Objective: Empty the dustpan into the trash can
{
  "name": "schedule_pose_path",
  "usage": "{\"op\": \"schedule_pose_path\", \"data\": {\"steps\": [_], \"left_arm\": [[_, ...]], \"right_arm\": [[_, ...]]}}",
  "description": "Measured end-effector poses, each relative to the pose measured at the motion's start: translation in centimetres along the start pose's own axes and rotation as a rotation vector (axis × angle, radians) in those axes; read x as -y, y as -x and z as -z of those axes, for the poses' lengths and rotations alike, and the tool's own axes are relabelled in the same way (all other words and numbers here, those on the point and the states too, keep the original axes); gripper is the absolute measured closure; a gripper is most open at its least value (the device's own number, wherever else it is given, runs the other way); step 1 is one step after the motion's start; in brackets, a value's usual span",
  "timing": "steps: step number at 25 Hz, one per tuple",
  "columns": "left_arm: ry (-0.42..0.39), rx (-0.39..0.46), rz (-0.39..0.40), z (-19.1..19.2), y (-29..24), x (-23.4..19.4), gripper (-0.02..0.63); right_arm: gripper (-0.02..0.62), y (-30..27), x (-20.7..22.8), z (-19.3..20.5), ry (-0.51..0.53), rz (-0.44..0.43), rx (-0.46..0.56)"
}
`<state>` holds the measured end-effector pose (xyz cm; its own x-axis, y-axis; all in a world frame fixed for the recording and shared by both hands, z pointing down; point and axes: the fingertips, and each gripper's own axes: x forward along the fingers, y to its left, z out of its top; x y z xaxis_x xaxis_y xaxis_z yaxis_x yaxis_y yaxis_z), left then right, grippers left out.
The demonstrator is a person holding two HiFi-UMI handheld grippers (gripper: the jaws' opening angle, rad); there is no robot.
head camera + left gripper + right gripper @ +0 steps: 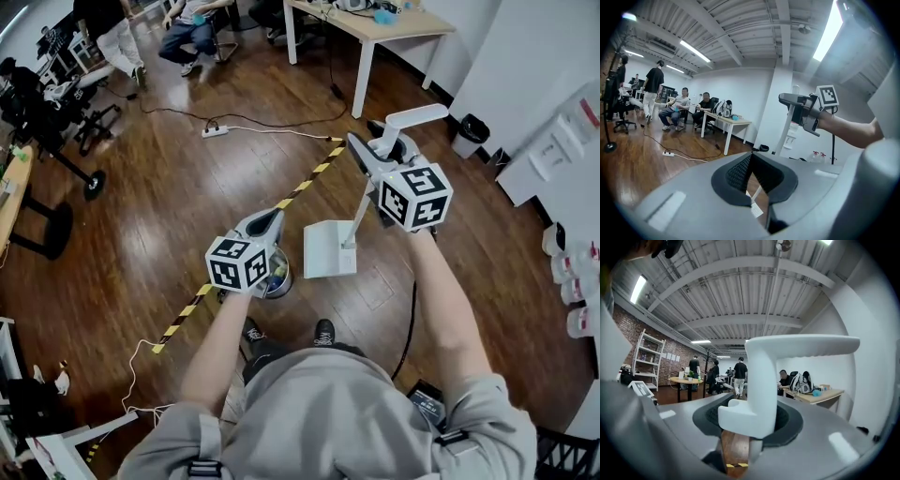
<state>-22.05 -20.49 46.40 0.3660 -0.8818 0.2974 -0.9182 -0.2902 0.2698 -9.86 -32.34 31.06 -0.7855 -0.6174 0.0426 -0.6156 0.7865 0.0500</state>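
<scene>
White dustpan point(330, 248) hangs by its handle point(761, 380), clenched in my right tongs point(749, 425), just beside the trash can point(279, 281); left tongs point(751, 161) closed, empty. I should centre the pan over the can's mouth, then tip slowly

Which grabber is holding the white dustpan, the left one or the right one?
The right gripper: its fingers clamp the dustpan's white handle. The left gripper is shut with nothing in it.
</scene>
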Motion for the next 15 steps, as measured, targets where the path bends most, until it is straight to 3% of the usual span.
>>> {"op": "schedule_pose_path", "data": {"steps": [7, 15], "left_arm": [[0.013, -0.045, -0.007, 2.4, -1.7, 1.4, 0.601], [0.042, -0.098, -0.007, 6.0, -4.3, 2.1, 0.601]], "right_arm": [[0.420, 1.2, 5.7, 7.7, -0.011, 0.136, -0.059], [0.420, 2.8, 10.9, 18.1, -0.072, 0.225, -0.112]]}}
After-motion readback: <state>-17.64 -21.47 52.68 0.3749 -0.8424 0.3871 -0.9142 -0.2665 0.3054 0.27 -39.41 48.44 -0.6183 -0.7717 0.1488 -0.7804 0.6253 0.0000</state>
